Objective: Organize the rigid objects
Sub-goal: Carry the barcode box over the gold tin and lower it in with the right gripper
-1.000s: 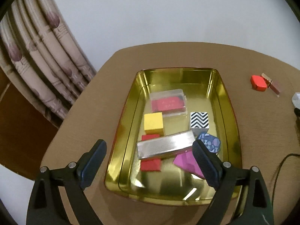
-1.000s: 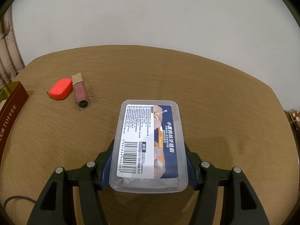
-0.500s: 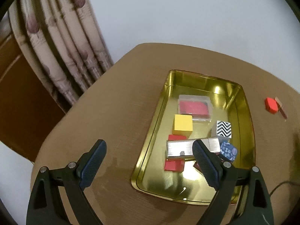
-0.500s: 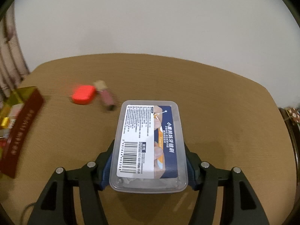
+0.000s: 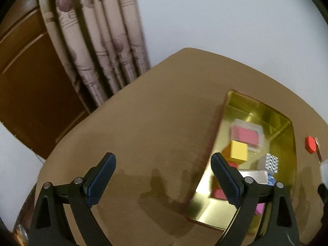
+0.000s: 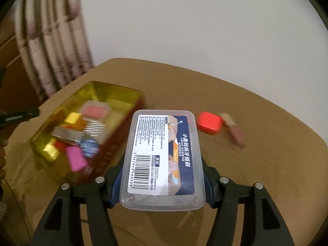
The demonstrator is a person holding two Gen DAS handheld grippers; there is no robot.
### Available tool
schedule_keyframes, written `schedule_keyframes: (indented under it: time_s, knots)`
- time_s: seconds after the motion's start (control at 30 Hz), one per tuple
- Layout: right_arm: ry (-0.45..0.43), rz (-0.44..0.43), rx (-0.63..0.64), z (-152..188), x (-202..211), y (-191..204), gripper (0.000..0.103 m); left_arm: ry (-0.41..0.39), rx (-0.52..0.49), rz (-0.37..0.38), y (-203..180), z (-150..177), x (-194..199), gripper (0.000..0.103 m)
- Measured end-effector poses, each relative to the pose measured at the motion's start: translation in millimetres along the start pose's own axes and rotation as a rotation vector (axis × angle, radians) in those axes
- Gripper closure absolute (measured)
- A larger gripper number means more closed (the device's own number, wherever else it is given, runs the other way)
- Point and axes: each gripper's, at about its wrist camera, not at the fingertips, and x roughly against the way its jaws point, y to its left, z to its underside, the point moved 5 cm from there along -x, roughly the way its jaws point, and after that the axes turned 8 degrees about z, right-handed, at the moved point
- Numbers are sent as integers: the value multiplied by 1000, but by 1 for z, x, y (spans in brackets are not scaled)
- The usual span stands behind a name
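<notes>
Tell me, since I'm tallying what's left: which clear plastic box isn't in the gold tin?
The barcode-labelled clear box, gripped by the right gripper. The other clear box, holding something red, lies inside the gold tin.

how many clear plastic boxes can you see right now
2: one clear plastic box gripped in the right gripper; a second box inside the gold tin. Others could be hidden.

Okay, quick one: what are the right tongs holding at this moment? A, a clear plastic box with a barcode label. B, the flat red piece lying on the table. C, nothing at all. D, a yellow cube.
A: in the right wrist view the right tongs are clamped on the sides of the clear plastic box, its barcode label facing up.
</notes>
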Motion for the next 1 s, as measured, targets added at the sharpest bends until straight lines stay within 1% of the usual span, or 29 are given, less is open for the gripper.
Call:
schedule_keyframes:
  time_s: [0.1, 0.17, 0.23, 0.37, 0.5, 0.63, 0.7, 0.93, 1.0]
  knots:
    - [-5, -43, 57, -10, 1, 40, 40, 4, 25, -18, 8, -1, -2, 11]
    - [3, -67, 86, -15, 2, 62, 40, 12, 45, -11, 12, -1, -3, 11]
    - [8, -78, 106, -17, -2, 74, 40, 17, 53, -4, 14, -1, -3, 11]
    - [19, -101, 152, -17, -9, 101, 40, 16, 58, -15, 18, -2, -4, 11]
    - [27, -108, 174, -16, -15, 116, 40, 19, 69, -14, 23, -5, -8, 11]
    - [41, -109, 185, -14, -24, 128, 40, 17, 73, -27, 25, -4, -7, 11]
    - [53, -109, 182, -12, -29, 130, 40, 20, 72, -22, 25, -4, -8, 11]
    - [45, -92, 184, -16, -40, 134, 40, 17, 52, -34, 22, -2, -9, 11]
    - [58, -98, 175, -18, -45, 136, 40, 18, 50, -34, 19, -1, -9, 11]
